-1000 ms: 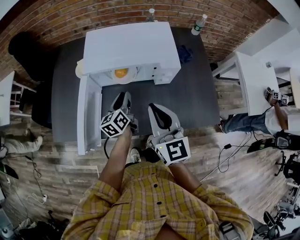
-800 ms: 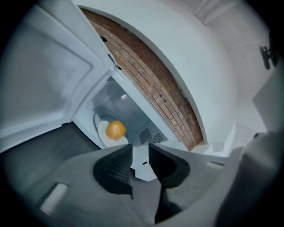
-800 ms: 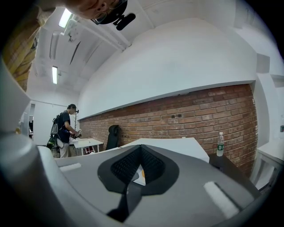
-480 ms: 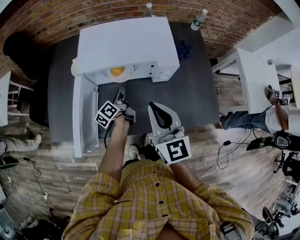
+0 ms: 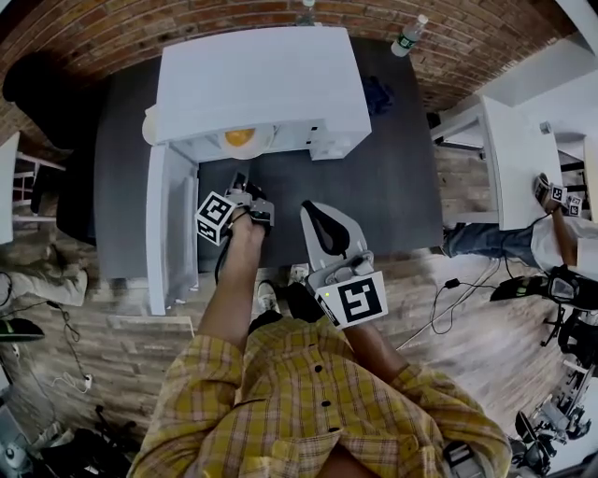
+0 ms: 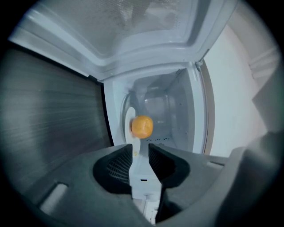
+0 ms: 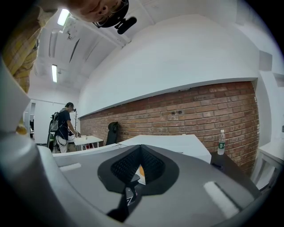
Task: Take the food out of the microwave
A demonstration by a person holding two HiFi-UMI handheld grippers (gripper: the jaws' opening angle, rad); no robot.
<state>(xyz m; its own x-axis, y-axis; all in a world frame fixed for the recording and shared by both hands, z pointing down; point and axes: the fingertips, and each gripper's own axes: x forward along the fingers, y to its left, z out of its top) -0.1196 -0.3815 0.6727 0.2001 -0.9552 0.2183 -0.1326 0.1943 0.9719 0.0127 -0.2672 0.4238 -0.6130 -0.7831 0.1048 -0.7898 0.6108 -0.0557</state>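
A white microwave (image 5: 252, 84) stands on a dark table, its door (image 5: 168, 224) swung open to the left. Inside, an orange piece of food (image 5: 240, 137) lies on a white plate (image 5: 262, 142). My left gripper (image 5: 239, 179) hovers just in front of the opening, open, with nothing between its fingers. The left gripper view is rolled on its side: the food (image 6: 142, 126) sits straight ahead of the left gripper (image 6: 141, 155), against the plate (image 6: 129, 122). Farther back from the microwave, my right gripper (image 5: 318, 211) is shut and empty, tips meeting in the right gripper view (image 7: 140, 150).
Two water bottles (image 5: 408, 35) (image 5: 306, 9) stand at the table's far edge by the brick wall, near a blue object (image 5: 377, 93). A white table (image 5: 509, 159) and another person (image 5: 551, 233) are at the right. A black chair (image 5: 37, 84) is at the left.
My left gripper has moved forward and lower toward the microwave opening and has rolled, its marker cube turning. The right gripper has stayed in place.
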